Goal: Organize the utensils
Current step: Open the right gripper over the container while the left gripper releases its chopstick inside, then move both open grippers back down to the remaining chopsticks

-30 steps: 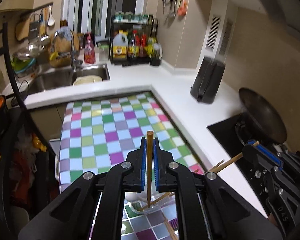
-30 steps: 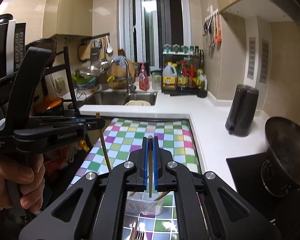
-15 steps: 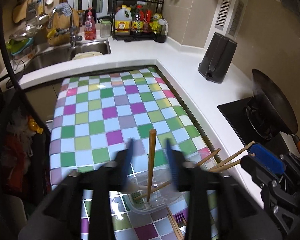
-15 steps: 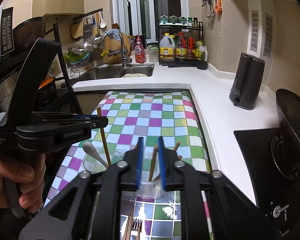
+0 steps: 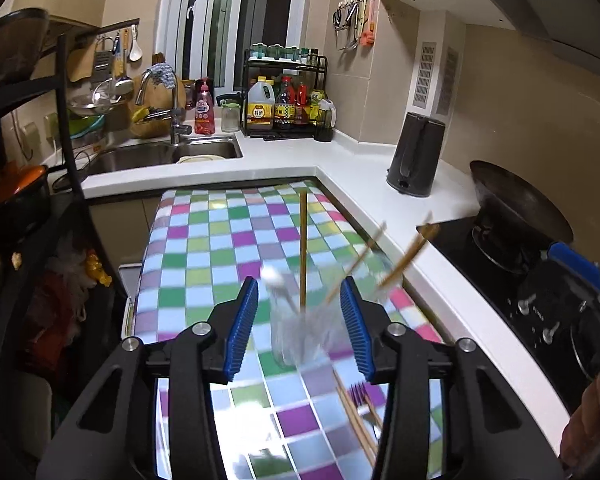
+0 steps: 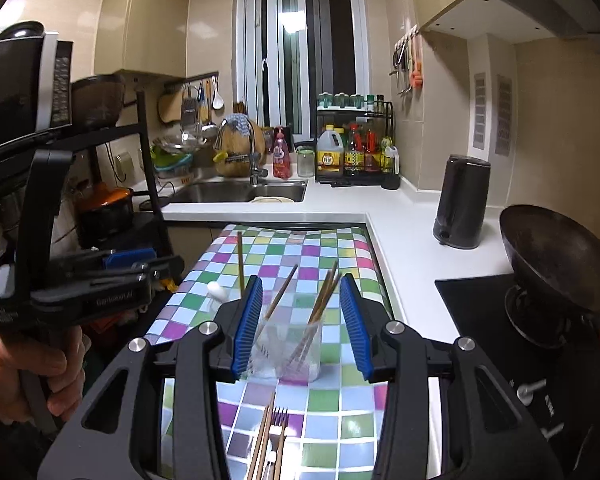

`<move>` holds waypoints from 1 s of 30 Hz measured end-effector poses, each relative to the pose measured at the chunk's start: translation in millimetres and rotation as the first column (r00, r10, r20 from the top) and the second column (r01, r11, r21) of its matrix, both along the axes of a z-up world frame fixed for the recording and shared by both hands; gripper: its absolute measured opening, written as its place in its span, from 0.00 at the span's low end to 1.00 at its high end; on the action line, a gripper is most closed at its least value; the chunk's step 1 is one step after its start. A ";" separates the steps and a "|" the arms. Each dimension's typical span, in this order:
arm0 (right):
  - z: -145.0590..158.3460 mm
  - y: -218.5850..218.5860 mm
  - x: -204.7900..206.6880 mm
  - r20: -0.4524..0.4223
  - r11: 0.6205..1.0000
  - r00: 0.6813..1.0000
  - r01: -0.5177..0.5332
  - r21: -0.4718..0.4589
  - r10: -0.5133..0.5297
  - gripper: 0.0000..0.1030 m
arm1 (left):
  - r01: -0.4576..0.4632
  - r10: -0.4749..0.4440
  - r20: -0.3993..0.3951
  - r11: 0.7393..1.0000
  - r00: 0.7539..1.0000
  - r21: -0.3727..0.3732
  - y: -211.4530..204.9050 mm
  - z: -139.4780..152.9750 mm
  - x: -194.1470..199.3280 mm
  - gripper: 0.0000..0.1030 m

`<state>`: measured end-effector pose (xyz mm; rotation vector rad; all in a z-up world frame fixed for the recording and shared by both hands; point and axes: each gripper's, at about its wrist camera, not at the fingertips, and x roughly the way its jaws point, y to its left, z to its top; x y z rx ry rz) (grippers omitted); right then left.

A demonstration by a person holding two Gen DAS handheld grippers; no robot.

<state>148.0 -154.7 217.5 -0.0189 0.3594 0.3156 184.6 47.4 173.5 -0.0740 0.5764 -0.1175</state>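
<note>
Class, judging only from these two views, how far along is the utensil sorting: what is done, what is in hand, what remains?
Done: several chopsticks stand in the clear cup. In hand: nothing; the left gripper and right gripper are both open. Left: loose chopsticks and a fork lie on the checkered cloth.

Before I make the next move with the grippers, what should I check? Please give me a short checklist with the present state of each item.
1. Left gripper open, nothing between the jaws: ok.
2. Right gripper open and empty: ok.
3. Clear plastic cup standing upright on the checkered tablecloth: ok.
4. Wooden chopsticks standing inside that cup: ok.
5. All utensils sorted: not ok, loose wooden chopsticks and a fork lie on the cloth.
6. Left wrist view sharp enough to aim: not ok, the cup is blurred there.
</note>
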 end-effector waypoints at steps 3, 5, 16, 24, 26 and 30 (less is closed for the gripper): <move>-29.4 -12.8 -30.8 0.000 0.999 1.000 0.015 0.029 -0.015 0.30 | -0.010 0.011 -0.008 1.000 1.000 0.010 -6.4 -37.8 -32.7 0.31; -51.2 -20.2 -46.1 -0.010 0.998 0.999 0.040 0.049 -0.039 0.28 | -0.016 0.016 -0.012 0.999 1.000 0.029 -12.9 -63.4 -52.9 0.26; -191.8 -30.8 -104.0 -0.191 0.990 0.980 0.075 0.117 -0.052 0.21 | -0.068 0.063 -0.101 0.996 0.993 -0.052 -52.6 -174.1 -139.8 0.20; -246.5 -9.1 -115.6 -0.310 1.000 0.951 0.002 0.026 0.006 0.23 | -0.006 -0.013 -0.158 0.993 0.987 -0.115 -67.6 -200.2 -149.8 0.20; -252.0 -8.8 -116.7 -0.318 1.000 0.948 0.004 -0.002 -0.004 0.23 | -0.006 -0.014 -0.166 0.993 0.986 -0.119 -69.8 -204.9 -150.3 0.20; -258.2 -17.1 -114.4 -0.336 1.000 0.942 0.010 -0.001 -0.010 0.12 | -0.012 -0.010 -0.161 0.991 0.987 -0.135 -70.2 -206.0 -150.1 0.20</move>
